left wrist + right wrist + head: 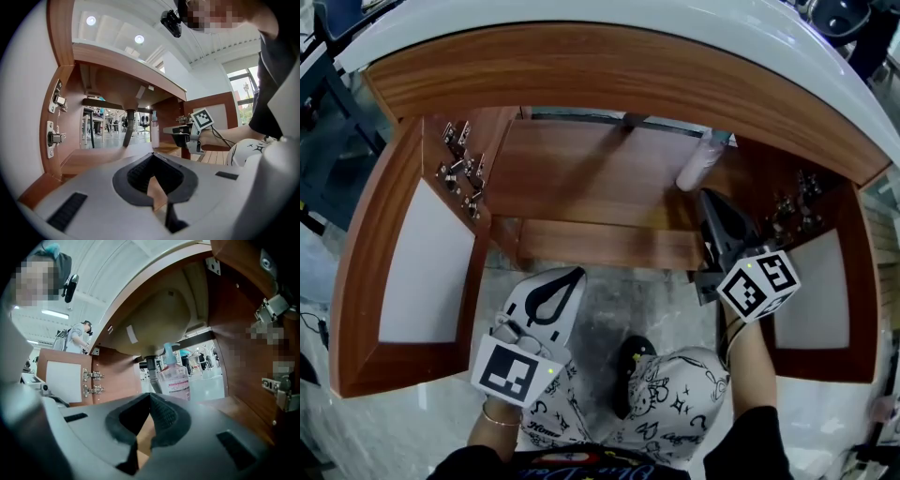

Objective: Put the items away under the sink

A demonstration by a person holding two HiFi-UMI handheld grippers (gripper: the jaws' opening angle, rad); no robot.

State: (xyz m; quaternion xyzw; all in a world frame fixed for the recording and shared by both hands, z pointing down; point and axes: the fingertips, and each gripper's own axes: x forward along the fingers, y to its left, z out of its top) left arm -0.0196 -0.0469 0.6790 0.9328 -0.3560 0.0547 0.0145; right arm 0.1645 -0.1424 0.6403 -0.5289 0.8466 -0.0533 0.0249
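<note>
Nearest me is the left tool, low by my knees outside the cabinet, its jaws closed together on nothing. The right tool reaches into the cabinet, its jaws likewise pressed together and empty. The pump bottle stands upright on the cabinet floor just ahead of the right tool's tips and apart from them, below the sink basin and beside the drain pipe. I judge this item placed. Next I'd draw the right tool straight back, clear of the bottle, then look for further items; none shows here. The door left of the left tool stands open.
</note>
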